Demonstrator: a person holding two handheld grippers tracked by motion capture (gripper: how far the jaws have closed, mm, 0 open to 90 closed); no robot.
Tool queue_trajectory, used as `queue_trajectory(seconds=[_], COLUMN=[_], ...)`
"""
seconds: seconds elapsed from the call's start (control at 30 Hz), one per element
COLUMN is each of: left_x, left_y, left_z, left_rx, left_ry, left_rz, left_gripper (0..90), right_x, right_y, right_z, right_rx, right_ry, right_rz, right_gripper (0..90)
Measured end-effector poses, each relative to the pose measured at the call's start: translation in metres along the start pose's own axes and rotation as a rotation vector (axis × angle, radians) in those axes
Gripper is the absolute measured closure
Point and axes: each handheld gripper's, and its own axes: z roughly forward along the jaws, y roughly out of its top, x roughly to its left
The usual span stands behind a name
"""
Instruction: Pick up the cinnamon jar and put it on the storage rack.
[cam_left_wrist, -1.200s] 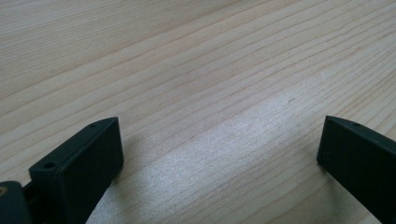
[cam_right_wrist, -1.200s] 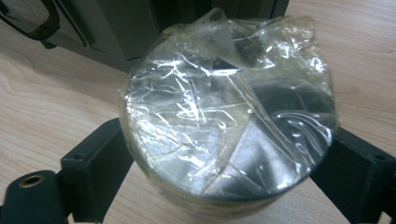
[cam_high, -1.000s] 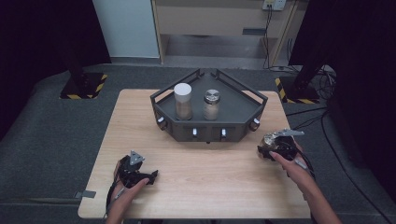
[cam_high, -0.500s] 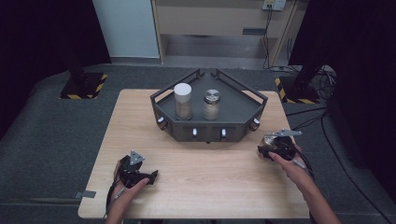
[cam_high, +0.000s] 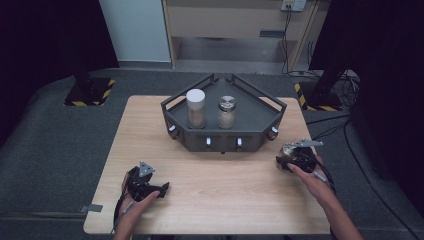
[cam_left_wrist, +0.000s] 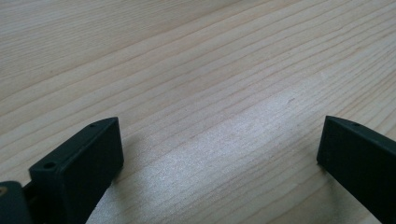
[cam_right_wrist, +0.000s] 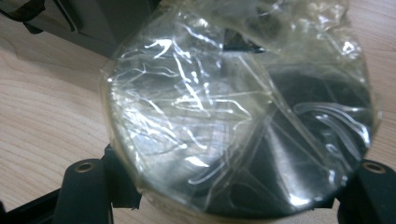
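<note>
Our right claw (cam_high: 289, 159) has just closed on the foil-wrapped metal lid (cam_right_wrist: 243, 121), low over the desk (cam_high: 225, 200) beside the black tray (cam_high: 260, 137); our left claw (cam_high: 150, 187) rests apart. We should lift slowly, since the wrap looks slippery

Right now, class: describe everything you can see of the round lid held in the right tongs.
The lid is a round, flat disc of brushed silvery metal, its face turned toward the right gripper view's camera. Crinkled clear plastic film covers it, catching bright glints. The right tongs are shut on it, one jaw at each lower edge. It sits low over the wooden table, just off the dark tray. In the high view it shows as a small shiny lump at the right hand.
</note>
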Motion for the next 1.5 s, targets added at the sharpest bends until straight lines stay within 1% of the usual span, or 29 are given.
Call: queue_trajectory(seconds=[0.17,0.33,0.7,0.77,0.97,1.2,1.23,1.5], left_x=[0.0,0.0,0.0,0.0,0.0,0.0,0.0,0.0], left_y=[0.0,0.0,0.0,0.0,0.0,0.0,0.0,0.0], left_z=[0.0,0.0,0.0,0.0,0.0,0.0,0.0,0.0], left_rx=[0.0,0.0,0.0,0.0,0.0,0.0,0.0,0.0], left_ry=[0.0,0.0,0.0,0.0,0.0,0.0,0.0,0.0], left_rz=[0.0,0.0,0.0,0.0,0.0,0.0,0.0,0.0], left_gripper=[0.0,0.0,0.0,0.0,0.0,0.0,0.0,0.0], right_x=[0.003,0.003,0.002,0.003,0.005,0.012,0.013,0.019], right_y=[-0.001,-0.002,0.003,0.005,0.012,0.021,0.023,0.035], right_z=[0.0,-0.002,-0.019,-0.022,-0.03,-0.038,-0.039,-0.048], right_rx=[-0.006,-0.012,-0.04,-0.042,-0.048,-0.048,-0.048,-0.051], right_ry=[-0.01,-0.011,0.006,0.008,0.018,0.021,0.022,0.029], right_rz=[-0.012,-0.005,-0.006,-0.006,-0.023,-0.051,-0.048,-0.07], right_gripper=[31.6,31.7,31.7,31.7,31.7,31.7,31.7,31.7])
